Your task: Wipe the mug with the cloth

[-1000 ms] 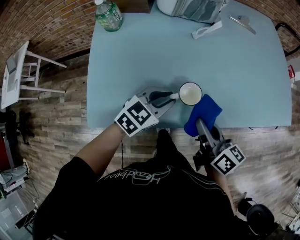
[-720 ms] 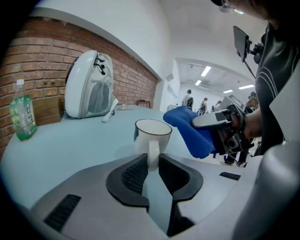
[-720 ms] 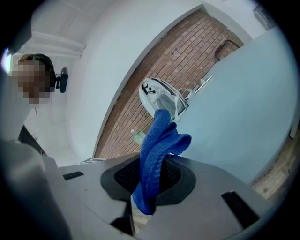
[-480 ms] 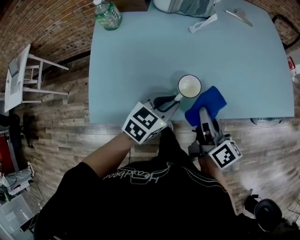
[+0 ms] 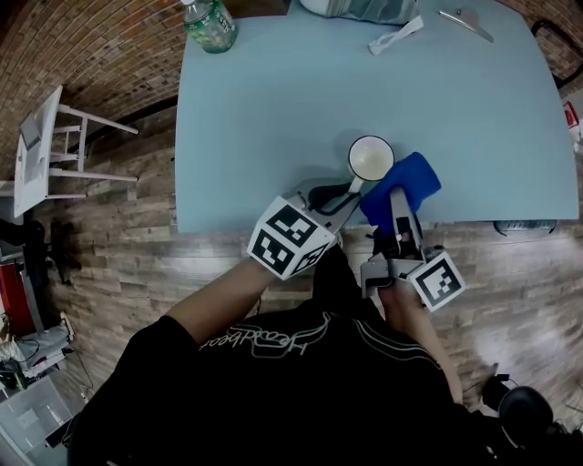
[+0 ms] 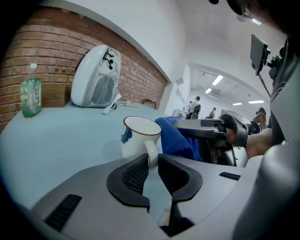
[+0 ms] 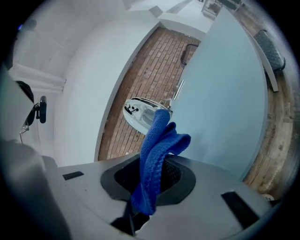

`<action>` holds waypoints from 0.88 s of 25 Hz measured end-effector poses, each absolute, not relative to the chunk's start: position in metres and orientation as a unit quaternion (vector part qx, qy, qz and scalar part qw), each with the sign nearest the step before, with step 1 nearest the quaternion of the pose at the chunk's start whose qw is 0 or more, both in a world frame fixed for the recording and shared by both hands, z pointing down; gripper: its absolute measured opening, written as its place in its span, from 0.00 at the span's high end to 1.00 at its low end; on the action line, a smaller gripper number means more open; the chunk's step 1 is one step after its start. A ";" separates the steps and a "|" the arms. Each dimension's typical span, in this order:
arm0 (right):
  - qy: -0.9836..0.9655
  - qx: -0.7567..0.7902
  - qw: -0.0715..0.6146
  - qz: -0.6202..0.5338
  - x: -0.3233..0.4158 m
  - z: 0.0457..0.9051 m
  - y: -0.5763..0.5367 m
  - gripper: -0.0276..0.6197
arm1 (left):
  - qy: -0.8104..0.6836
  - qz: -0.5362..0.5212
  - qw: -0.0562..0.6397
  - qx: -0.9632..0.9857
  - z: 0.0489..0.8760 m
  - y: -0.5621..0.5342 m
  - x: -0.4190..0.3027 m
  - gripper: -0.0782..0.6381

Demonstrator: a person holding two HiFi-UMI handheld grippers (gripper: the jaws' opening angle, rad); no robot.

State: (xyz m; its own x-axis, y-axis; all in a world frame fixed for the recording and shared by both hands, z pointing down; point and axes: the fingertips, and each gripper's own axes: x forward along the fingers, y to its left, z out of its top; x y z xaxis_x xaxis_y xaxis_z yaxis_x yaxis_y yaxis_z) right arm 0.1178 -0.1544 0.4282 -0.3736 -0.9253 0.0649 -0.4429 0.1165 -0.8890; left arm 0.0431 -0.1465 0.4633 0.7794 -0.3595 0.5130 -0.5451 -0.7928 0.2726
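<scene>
Bench: a light blue bench (image 5: pixel 273 109) was seen from above, with most of its top bare and its near edge just in front of the person.
Mug: a white ceramic mug (image 5: pixel 371 157) (image 6: pixel 138 136) with a dark rim was stood upright on the bench, near that front edge, with its handle turned towards the person.
Left claw: the left claw (image 5: pixel 351 189) (image 6: pixel 152 161) was closing on the mug's handle, which was held between the two dark pads, and both pads were seen against it.
Right claw: the right claw (image 5: pixel 398 196) (image 7: pixel 154 173) was clamped on a folded blue knitted cloth (image 5: pixel 419 177) (image 7: pixel 157 150), which stuck out past the claw's tips.
Cloth position: the cloth was held just beside the mug, on its right side; whether the two touched could not be told.
Far end of bench: a green plastic bottle (image 5: pixel 209 23) (image 6: pixel 30 96) was stood at the far left corner, and a white domed appliance (image 6: pixel 96 79) further along the far edge, well apart from the mug.
Room: a red brick wall (image 6: pixel 42 51) was seen behind the bench, a wood plank floor (image 5: pixel 118 237) around it, and a white chair (image 5: pixel 46 146) to the left, well apart from the bench.
</scene>
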 end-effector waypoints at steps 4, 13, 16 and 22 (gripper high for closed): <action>0.694 -0.503 0.245 -0.453 0.121 0.443 -0.158 0.86 | -0.243 0.223 0.208 0.921 0.463 -0.145 0.045 0.79; 0.716 -0.546 0.058 -0.430 0.119 0.473 -0.165 0.86 | -0.232 0.231 0.194 0.925 0.467 -0.145 0.046 0.80; 0.716 -0.542 0.030 -0.440 0.120 0.482 -0.169 0.86 | -0.228 0.230 0.197 0.925 0.468 -0.147 0.048 0.80; 0.732 -0.540 0.012 -0.415 0.130 0.475 -0.173 0.86 | -0.216 0.235 0.190 0.928 0.471 -0.147 0.047 0.80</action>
State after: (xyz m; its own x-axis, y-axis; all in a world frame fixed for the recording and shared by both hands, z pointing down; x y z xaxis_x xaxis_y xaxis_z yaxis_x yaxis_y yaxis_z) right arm 0.1298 -0.1733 0.4754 -0.4168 -0.8005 0.4307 -0.7810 0.0729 -0.6202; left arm 0.0472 -0.1467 0.4706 0.7962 -0.3122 0.5182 -0.4911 -0.8338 0.2522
